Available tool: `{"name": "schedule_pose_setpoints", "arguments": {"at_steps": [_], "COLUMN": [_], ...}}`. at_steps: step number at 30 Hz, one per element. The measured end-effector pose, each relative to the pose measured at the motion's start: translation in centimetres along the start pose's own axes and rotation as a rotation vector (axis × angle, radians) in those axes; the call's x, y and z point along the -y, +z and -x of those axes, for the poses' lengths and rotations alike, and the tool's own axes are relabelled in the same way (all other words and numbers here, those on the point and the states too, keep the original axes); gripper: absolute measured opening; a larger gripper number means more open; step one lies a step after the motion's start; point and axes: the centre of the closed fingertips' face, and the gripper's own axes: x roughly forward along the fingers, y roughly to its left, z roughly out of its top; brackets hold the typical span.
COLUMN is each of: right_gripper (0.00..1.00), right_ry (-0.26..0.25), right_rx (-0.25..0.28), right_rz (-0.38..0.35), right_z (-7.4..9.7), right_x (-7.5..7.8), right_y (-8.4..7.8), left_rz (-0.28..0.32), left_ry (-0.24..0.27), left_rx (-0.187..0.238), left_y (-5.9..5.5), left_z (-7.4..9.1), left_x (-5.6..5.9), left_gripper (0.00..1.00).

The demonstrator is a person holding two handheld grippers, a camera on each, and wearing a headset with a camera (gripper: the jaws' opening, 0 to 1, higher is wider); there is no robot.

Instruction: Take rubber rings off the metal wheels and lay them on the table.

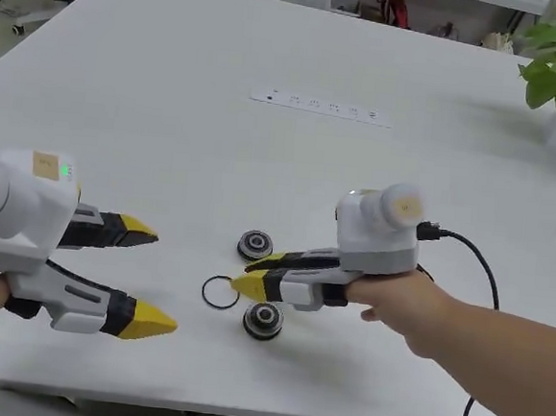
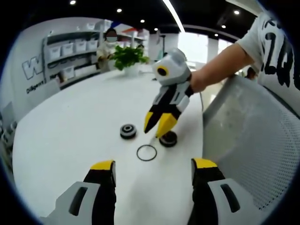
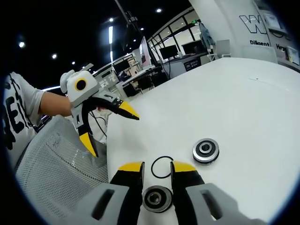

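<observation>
Right gripper (image 1: 246,273) hovered low over the table (image 1: 172,84), jaws open only a narrow gap, nothing held. In the right gripper view the near wheel (image 3: 157,198) sat framed in that gap, back from the tips. It lay flat, axle up, and seemed to rest on the table under the jaws rather than being clamped. One loose rubber ring (image 1: 220,292) lay flat just ahead of the tips, apart from both wheels. Far wheel (image 1: 255,245) sat just beside the jaws, off their line. Both wheels showed a dark outer band, possibly rings still on; hard to tell. Left gripper (image 1: 157,276) was well apart on the left, jaws wide open, empty, pointed toward the wheels. Right gripper was nearer, so the next grab was likely the near wheel, straight below.
</observation>
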Motion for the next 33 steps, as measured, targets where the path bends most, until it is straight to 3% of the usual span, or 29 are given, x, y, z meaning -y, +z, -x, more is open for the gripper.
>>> {"name": "schedule_pose_setpoints", "arguments": {"at_steps": [5,11,20,27,33], "right_gripper": [0.23,0.28,0.29,0.34,0.30], "right_ry": [0.002,-0.001,0.004,0.002,0.007], "right_rx": [0.017,0.031,0.057,0.044,0.027], "right_rz": [0.006,0.061,0.105,0.131,0.160], "right_z": [0.7,1.6,3.3,4.4,4.8], "right_x": [0.0,0.0,-0.1,0.1,-0.1], "right_y": [0.2,0.4,0.8,0.2,-0.7], "left_rz": [0.002,-0.018,-0.062,-0.079,-0.081], "left_ry": [-0.010,-0.021,-0.041,-0.067,-0.082], "left_rx": [0.003,-0.007,-0.019,-0.030,-0.028], "left_y": [0.5,0.9,1.7,2.0,2.3], "left_z": [-0.3,-0.7,-1.6,-2.3,-2.8], "left_x": [0.0,0.0,0.2,0.7,0.9], "left_gripper": [0.66,0.66,0.66,0.66,0.65]}}
